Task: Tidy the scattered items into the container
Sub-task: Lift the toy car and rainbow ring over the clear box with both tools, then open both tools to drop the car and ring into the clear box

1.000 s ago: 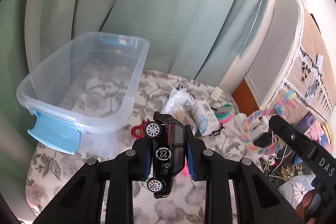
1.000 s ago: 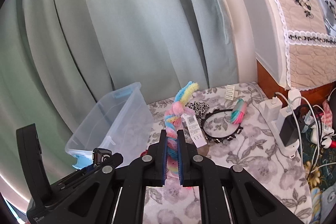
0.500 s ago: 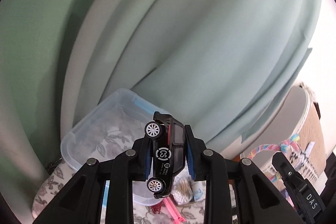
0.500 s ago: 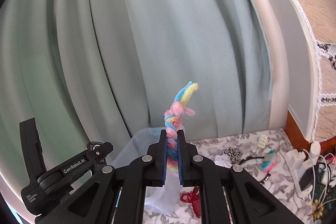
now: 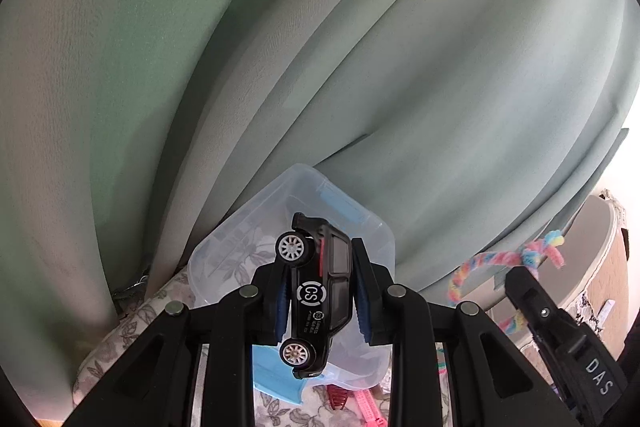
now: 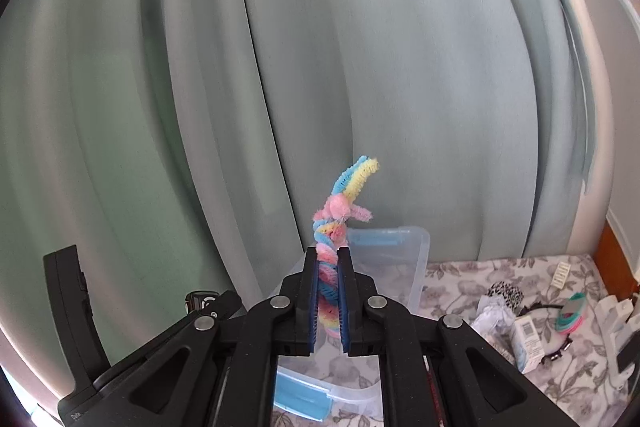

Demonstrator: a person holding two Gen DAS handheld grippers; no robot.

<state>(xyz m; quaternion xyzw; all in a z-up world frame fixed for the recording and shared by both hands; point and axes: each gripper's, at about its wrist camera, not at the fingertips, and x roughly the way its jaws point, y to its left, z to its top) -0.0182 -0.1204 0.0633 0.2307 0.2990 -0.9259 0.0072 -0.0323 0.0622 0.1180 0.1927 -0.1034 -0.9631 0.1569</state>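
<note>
Bin mouth: clear bin (image 6: 416, 259) is lying open, unobstructed.
Far side: green curtain (image 6: 360, 67) is blocking passage.
Right: clutter (image 6: 516, 319) is crowding the floral surface (image 6: 460, 279).

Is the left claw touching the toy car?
Touching. The left wrist view shows the left claw with both blue pads pressed against the black toy car.

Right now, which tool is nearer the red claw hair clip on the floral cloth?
Left, as far as I can tell. The left tool hangs just above the red claw hair clip; the right tool sits further right.
</note>
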